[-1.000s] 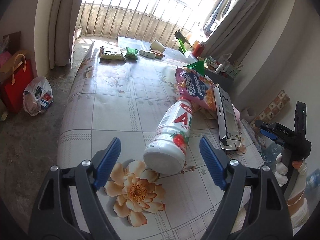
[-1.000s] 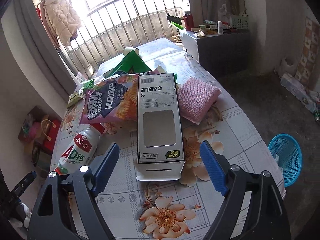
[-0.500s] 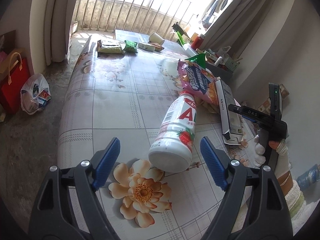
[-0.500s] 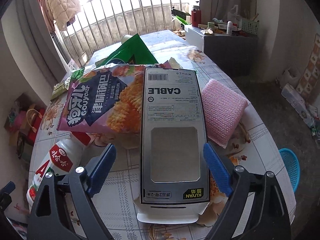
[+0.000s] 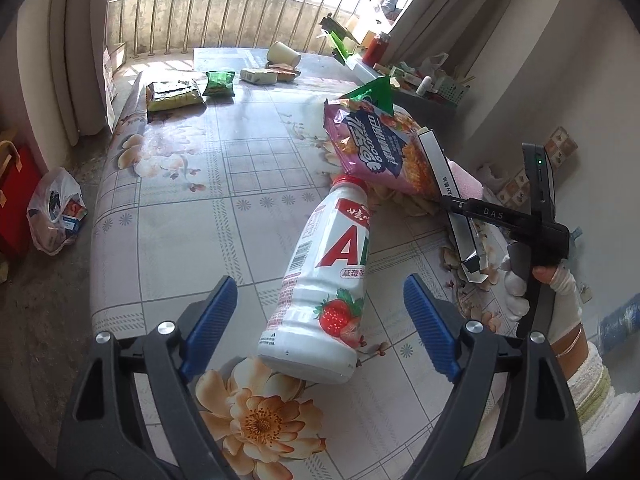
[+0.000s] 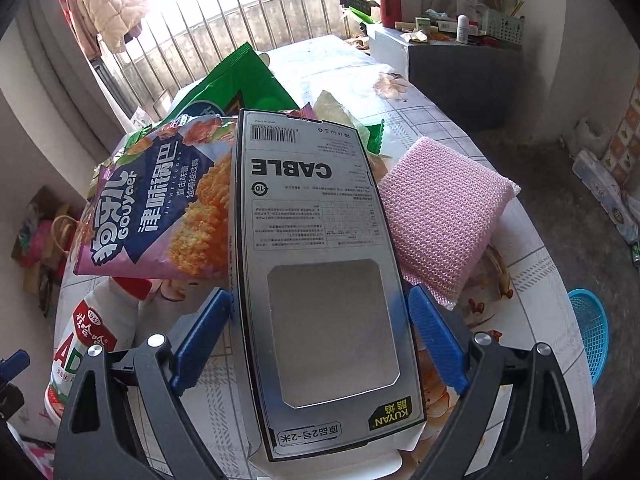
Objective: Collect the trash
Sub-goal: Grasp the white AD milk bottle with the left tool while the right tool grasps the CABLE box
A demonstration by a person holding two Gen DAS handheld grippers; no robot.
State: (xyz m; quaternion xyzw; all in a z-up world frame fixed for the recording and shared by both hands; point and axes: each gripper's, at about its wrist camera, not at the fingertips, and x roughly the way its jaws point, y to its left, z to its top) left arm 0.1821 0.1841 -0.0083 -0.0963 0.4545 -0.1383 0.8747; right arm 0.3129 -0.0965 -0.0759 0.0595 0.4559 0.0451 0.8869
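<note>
While both tongs stand spread and holding nothing, this is how the trash lies on the table (image 5: pixel 248 168):

Cable box (image 6: pixel 316 280): flat grey cardboard with a cut-out window, lying on the flowered cloth, long axis running straight away from the right gripper (image 6: pixel 320 324); its blue pads sit just beside the two long edges, apparently not yet pressing.
Nearer hand: the right, I'd judge, for the box.
Bottle (image 5: pixel 324 280): smooth white plastic, lying on its side, base toward the left gripper (image 5: pixel 316 312), neck pointing away to the right.
Snack bag (image 6: pixel 160 204): crinkly pink foil, beside the box's left edge.
Pink sponge (image 6: pixel 444 224): knitted, soft, right of the box.
Blue basket (image 6: pixel 588 332): on the floor beyond the table edge.
</note>
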